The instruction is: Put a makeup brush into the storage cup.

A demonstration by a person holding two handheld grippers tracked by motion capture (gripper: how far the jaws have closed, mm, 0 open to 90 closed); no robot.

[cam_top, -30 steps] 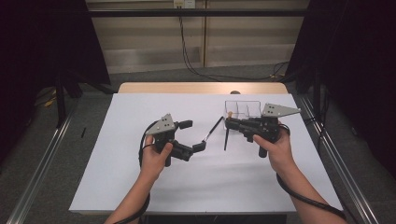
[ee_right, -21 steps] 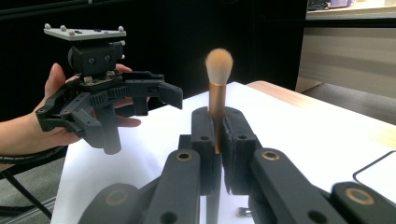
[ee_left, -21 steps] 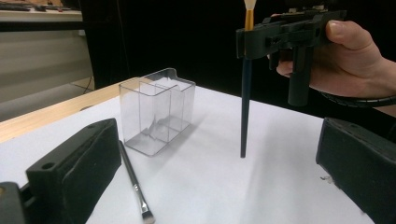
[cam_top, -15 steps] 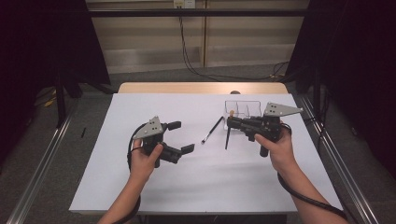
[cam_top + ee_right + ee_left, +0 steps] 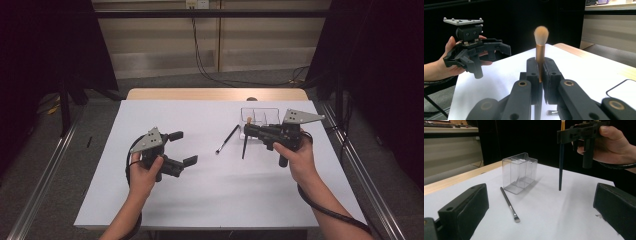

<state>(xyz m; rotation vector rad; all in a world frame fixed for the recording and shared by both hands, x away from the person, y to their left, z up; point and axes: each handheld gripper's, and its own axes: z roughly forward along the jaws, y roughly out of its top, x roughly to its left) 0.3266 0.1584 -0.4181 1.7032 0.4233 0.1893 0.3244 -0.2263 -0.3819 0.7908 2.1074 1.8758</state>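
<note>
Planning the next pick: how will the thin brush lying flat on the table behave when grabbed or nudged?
The thin brush looks stiff: its handle lies straight on the white table. Its slim round handle would probably roll if nudged sideways. It lies low and flat, so closing jaws may slide over it. It likely weighs very little.

No readable text, label, brand, number or sign appears anywhere — not on the white table cover, not on the clear box, not on the brushes, not on the grippers' grey plates, which bear small dots and no lettering.
</note>
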